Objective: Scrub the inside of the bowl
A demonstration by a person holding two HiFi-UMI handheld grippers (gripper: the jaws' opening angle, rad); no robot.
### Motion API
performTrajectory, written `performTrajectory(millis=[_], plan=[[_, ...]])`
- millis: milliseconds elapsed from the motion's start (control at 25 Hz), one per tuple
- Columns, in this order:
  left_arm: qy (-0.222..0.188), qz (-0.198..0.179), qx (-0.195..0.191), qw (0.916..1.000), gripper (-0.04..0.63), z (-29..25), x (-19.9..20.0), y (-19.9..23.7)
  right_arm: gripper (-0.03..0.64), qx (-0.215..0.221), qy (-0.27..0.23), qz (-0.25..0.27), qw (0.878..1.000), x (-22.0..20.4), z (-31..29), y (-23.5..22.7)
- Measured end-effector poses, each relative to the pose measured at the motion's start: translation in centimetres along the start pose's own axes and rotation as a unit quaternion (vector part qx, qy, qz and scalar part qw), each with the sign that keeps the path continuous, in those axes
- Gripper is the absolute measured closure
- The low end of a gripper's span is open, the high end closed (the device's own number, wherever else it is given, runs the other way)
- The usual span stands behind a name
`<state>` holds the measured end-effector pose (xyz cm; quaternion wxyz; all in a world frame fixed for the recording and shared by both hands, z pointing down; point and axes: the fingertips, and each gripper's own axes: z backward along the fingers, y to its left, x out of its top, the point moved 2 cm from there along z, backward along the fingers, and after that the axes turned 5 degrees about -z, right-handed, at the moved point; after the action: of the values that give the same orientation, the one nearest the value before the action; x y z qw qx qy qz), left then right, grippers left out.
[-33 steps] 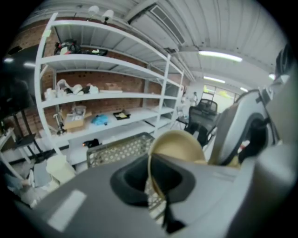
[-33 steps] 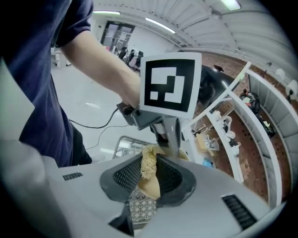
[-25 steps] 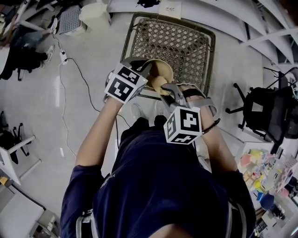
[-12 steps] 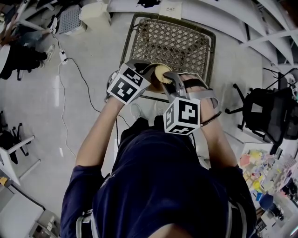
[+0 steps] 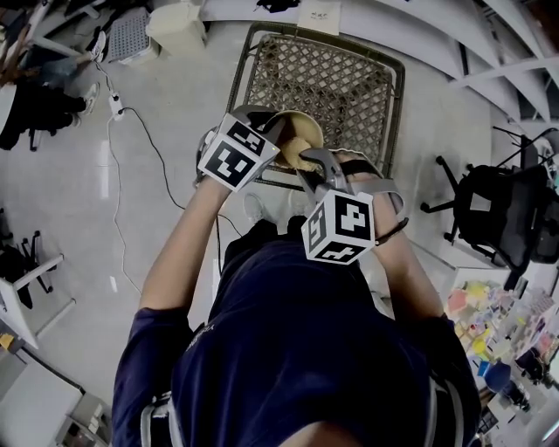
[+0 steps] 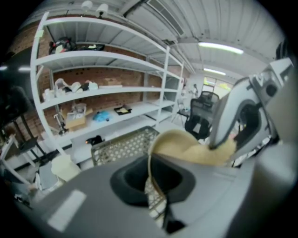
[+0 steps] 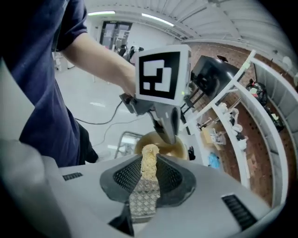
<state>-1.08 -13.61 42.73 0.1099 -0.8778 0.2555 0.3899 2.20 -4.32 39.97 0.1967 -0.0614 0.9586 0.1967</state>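
The tan bowl [image 5: 298, 131] is held in the air over a wire basket, tilted on its side. My left gripper [image 5: 266, 131] is shut on its rim; in the left gripper view the rim [image 6: 152, 179] runs between the jaws and the bowl's inside [image 6: 184, 145] opens to the right. My right gripper [image 5: 307, 164] is shut on a yellow scrubbing sponge [image 7: 149, 160], whose tip reaches into the bowl [image 7: 160, 145]. In the right gripper view the left gripper [image 7: 167, 125] grips the bowl's far rim. The sponge [image 6: 219, 153] lies against the bowl's inside under the right gripper [image 6: 242, 116].
A metal wire basket [image 5: 325, 80] stands on the floor under the bowl. A black office chair [image 5: 502, 209] is at the right, a white bin [image 5: 178, 26] and a cable [image 5: 140, 131] at the left. White shelving [image 6: 93, 93] runs along the brick wall.
The right gripper pushed the sponge deeper into the bowl, then drew it back toward me. The left gripper kept its hold on the rim, shifting only slightly.
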Motion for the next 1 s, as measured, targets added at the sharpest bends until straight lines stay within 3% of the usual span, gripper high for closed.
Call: performTrajectory(millis=[120,240,440,600,720,840,1000], plan=[[-0.005,0.004,-0.005,1.0000,0.589,-0.1,0.3,0.2,0.540,-0.045,0.031,0.004,0.998,-1.6,0.2,-2.5],[-0.017,0.007,-0.001,0.9998,0.589,-0.1,1.0,0.6,0.540,-0.019,0.030,0.008,0.999,-1.0,0.0,-1.2],[-0.020,0.004,0.008,0.9998,0.586,-0.2,1.1,1.0,0.540,0.006,-0.025,0.028,0.999,2.4,-0.7,2.0],[-0.007,0.009,0.008,0.9999,0.587,0.1,0.5,2.0,0.540,0.008,-0.004,0.026,1.000,0.9,-0.4,0.5],[-0.001,0.012,-0.008,0.9999,0.589,0.0,0.3,1.7,0.540,-0.025,0.022,0.019,0.999,-0.6,0.1,-2.4],[-0.004,0.009,-0.026,0.9996,0.589,-0.3,0.5,0.7,0.540,-0.057,0.014,0.035,0.998,0.5,0.0,-4.3],[0.001,-0.008,-0.027,0.9996,0.589,-0.4,0.6,0.6,0.540,-0.065,0.021,0.067,0.995,0.9,-0.5,-3.9]])
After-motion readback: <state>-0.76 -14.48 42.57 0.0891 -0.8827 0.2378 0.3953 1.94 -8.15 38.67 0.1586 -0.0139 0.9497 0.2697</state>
